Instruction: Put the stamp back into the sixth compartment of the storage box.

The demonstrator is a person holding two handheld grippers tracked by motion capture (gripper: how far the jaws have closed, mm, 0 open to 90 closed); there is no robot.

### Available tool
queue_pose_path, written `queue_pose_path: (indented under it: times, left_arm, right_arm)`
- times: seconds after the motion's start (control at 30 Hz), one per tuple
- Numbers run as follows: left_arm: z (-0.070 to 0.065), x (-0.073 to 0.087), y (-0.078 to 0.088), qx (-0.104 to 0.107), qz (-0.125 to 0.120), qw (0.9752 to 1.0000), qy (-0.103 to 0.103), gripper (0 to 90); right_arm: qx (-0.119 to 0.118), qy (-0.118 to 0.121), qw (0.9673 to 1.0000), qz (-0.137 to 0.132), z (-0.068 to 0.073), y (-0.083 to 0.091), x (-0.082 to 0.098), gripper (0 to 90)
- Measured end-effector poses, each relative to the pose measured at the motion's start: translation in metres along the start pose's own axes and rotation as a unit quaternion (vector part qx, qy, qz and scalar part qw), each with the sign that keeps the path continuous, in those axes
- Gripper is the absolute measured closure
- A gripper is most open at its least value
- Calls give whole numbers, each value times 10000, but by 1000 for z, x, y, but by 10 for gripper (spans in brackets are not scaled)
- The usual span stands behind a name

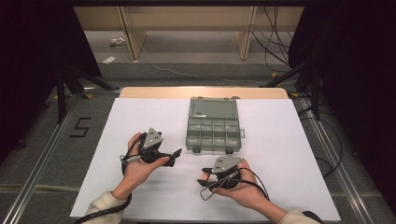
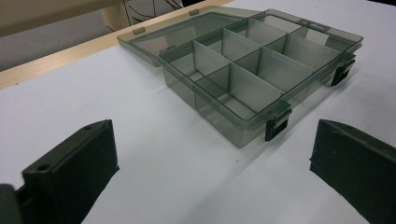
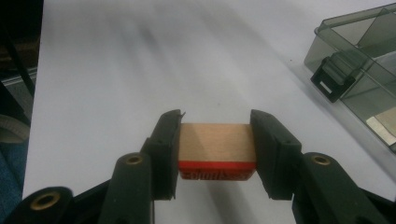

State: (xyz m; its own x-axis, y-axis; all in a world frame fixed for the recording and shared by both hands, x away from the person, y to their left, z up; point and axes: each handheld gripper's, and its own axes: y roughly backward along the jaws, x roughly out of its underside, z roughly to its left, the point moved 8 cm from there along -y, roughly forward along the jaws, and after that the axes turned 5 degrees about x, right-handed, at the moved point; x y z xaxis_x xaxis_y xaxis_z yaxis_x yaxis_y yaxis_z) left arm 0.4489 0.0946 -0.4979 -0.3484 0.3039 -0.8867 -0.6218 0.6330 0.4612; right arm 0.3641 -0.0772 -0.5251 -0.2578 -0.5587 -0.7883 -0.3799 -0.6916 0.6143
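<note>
One white table (image 1: 140,112) carries the grey compartment box (image 1: 213,132) near its far edge, centred, lid laid open. Left gripper (image 1: 173,156) sits nearer the front edge, jaws wide apart and empty. Right gripper (image 1: 204,183) clamps a wooden block (image 3: 216,142) with a red base.

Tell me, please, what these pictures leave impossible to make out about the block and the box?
- Wooden block: the right gripper view shows raised red lettering on its underside, blurred; the jaws cover its sides.
- Compartment box: contents too small to judge in the high view.
- Right gripper: the hand hides its grip there.
</note>
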Motion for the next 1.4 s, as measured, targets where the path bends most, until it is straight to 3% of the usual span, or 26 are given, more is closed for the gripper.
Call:
queue_pose_path:
  times: [1.4]
  left_arm:
    - [0,0,0,7,4,10000,-9,0]
  right_arm:
    - [257,-133,9994,-196,-21,9,-11,560]
